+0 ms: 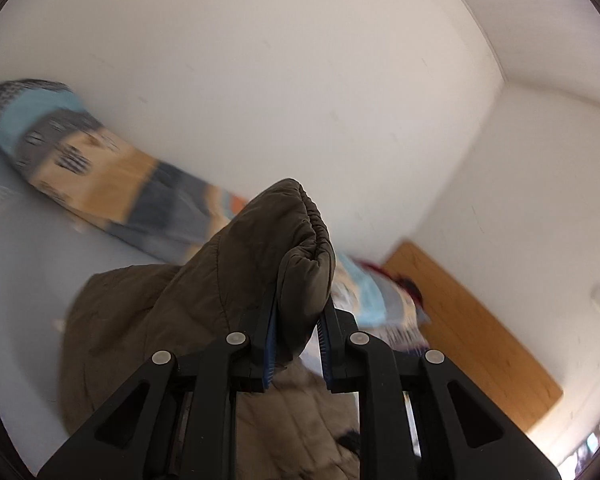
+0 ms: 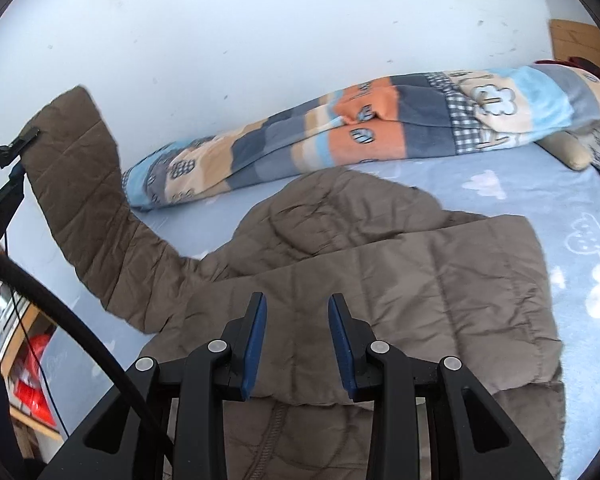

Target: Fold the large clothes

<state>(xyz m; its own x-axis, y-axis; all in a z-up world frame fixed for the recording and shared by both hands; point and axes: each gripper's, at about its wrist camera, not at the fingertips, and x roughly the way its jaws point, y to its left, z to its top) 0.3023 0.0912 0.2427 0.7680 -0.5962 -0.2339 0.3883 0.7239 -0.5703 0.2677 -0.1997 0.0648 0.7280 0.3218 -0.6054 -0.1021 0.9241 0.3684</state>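
Observation:
A brown quilted jacket (image 2: 372, 272) lies on a light blue bed sheet (image 2: 520, 196), its right side folded over the body. My left gripper (image 1: 298, 316) is shut on the cuff of the jacket's left sleeve (image 1: 300, 240) and holds it raised above the bed. In the right wrist view that sleeve (image 2: 80, 184) stands up at the left with the left gripper (image 2: 14, 156) on its end. My right gripper (image 2: 297, 320) is open and empty, just above the jacket's folded front.
A rolled patchwork blanket (image 2: 340, 136) lies along the white wall (image 2: 260, 40) behind the jacket. A wooden headboard (image 1: 472, 336) is at the bed's end. A black cable (image 2: 60, 308) and a shelf with red items (image 2: 36, 380) are at the left.

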